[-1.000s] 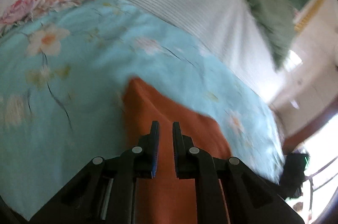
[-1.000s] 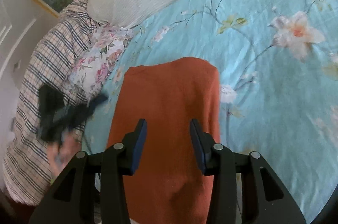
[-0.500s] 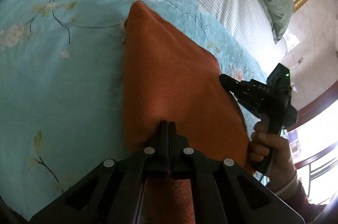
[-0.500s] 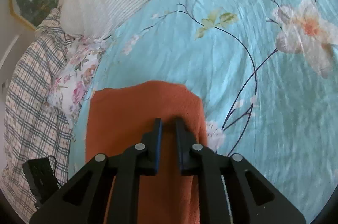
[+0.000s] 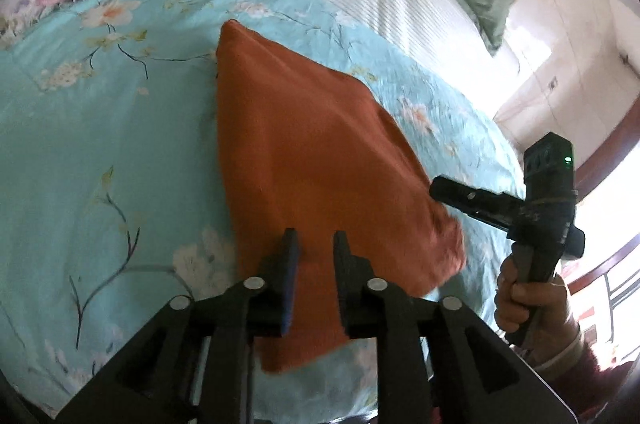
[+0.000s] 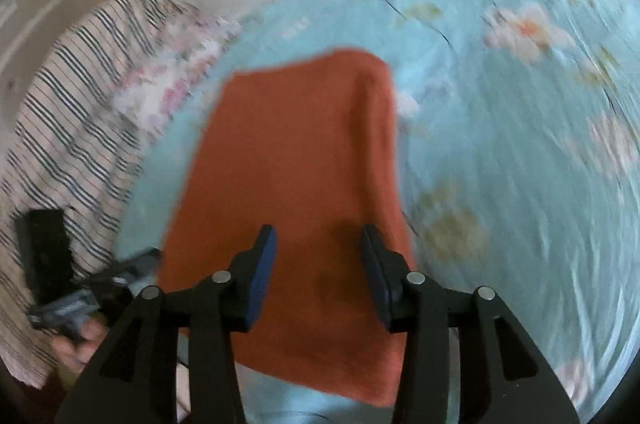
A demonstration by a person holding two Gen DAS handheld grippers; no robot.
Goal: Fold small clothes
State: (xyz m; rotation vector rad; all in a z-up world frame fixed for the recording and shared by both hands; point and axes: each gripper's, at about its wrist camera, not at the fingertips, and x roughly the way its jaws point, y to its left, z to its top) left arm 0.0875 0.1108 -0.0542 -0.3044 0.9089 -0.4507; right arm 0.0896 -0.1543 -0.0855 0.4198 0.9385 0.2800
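A: How much of the orange cloth [image 5: 320,160] is hidden?

B: In the left wrist view its near edge runs under the left gripper [image 5: 314,244], so the strip behind the fingers can't be seen. In the right wrist view the right gripper [image 6: 318,244] covers its near middle.

A: And beside the cloth?

B: The right wrist view is smeared throughout. The flowers on the blue sheet [image 6: 520,152] right of the cloth are blotches. Left of the cloth, a hand [image 6: 76,344] holding something black is too blurred to make out and partly covered.
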